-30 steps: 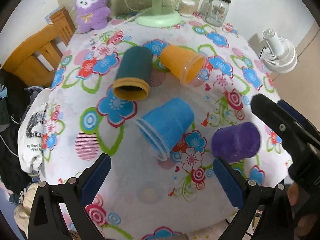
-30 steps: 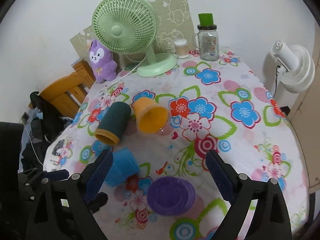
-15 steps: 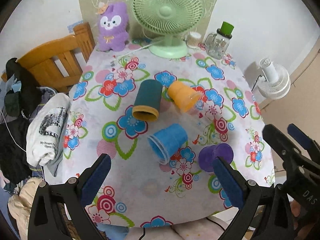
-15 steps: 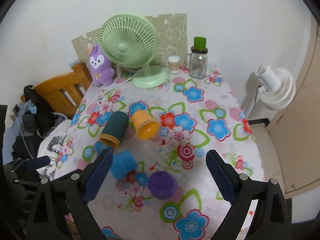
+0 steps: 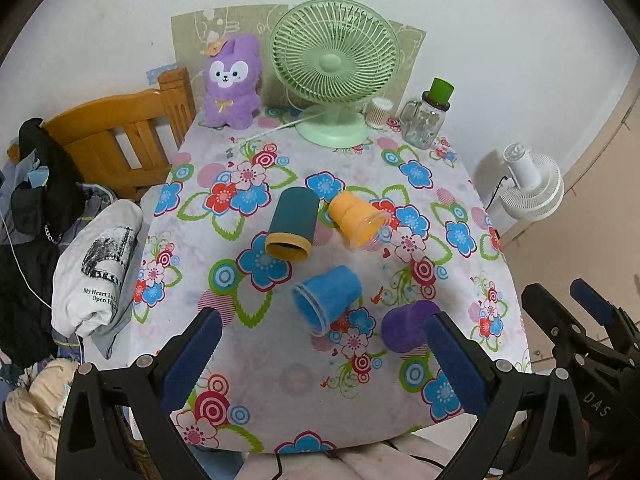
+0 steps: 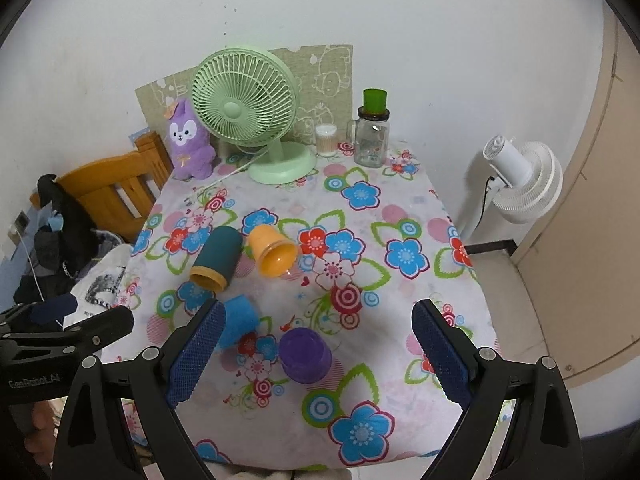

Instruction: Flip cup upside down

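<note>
Several cups are on the flowered tablecloth. A dark teal cup (image 5: 293,220) (image 6: 218,258), an orange cup (image 5: 354,218) (image 6: 274,250) and a blue cup (image 5: 326,302) (image 6: 238,320) lie on their sides. A purple cup (image 5: 404,328) (image 6: 305,354) stands upside down near the front edge. My left gripper (image 5: 320,360) is open and empty, held back above the table's front edge. My right gripper (image 6: 318,356) is open and empty, also high and back, with the purple cup between its fingers in the view.
A green desk fan (image 5: 334,68), a purple plush toy (image 5: 230,80), a glass jar with a green lid (image 5: 428,120) and a small container (image 6: 326,140) stand at the table's back. A wooden chair (image 5: 116,140) with clothes is left. A white floor fan (image 6: 520,176) stands right.
Both grippers have pulled back and up from the table, so the cups look smaller and farther. The cups have not moved. Both grippers stay open.
</note>
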Motion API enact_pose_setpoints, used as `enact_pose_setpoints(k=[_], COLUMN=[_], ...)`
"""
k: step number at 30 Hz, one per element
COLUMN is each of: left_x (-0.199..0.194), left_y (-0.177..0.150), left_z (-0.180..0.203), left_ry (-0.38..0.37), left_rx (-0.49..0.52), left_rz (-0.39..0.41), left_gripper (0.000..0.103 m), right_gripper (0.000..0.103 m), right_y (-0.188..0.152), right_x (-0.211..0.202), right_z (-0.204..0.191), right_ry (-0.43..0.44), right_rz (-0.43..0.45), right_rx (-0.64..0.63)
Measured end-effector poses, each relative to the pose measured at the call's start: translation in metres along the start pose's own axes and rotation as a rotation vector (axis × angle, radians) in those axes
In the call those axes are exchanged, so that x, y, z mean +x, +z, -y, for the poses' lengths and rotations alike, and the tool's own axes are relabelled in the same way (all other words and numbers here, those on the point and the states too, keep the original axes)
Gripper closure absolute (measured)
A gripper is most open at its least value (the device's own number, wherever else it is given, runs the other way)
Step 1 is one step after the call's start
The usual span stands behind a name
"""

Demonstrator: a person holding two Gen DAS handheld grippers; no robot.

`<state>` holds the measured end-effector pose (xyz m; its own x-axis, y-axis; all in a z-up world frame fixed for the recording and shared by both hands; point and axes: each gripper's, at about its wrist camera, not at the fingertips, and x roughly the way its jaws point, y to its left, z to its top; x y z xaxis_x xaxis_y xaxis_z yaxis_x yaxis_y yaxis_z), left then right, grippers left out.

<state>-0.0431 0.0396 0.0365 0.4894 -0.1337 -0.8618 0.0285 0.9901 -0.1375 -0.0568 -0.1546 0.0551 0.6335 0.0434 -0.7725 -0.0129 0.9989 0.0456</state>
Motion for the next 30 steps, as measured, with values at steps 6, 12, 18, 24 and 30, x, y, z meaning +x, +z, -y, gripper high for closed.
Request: enact_pose_setpoints(k=[6,12,18,24,30], left_x=[-0.014,-0.019,-0.023,-0.026,-0.026], left_y=[-0.002,-0.003,-0.005,-0.005,-0.006], left_z=[0.003,0.008,0.016,0.02,0.022], left_ry=[-0.001,0.004,0.011,0.018,0.024], left_rx=[0.001,0.009,0.027,0.033,0.034], left_rz=[0.051,0.073,0.085,0.094,0.095], left_gripper=[0.0,0.0,0.0,0.0,0.0], right_gripper=[0.007,0.007,0.007,0.007,0.007], right_y=[-0.001,-0.003,-0.003,-0.003,-0.004], right_x=[-0.008,-0.013,-0.014,-0.017,-0.017], right_z=[-0.004,-0.004,-0.003,0.002,0.003], right_ry=[0.002,0.006,0.005,0.008,0.005], right_rz=[0.018,0.021,0.021,0.031,0.031], right_rx=[-0.005,-0.012,-0.009,0.0,0.004])
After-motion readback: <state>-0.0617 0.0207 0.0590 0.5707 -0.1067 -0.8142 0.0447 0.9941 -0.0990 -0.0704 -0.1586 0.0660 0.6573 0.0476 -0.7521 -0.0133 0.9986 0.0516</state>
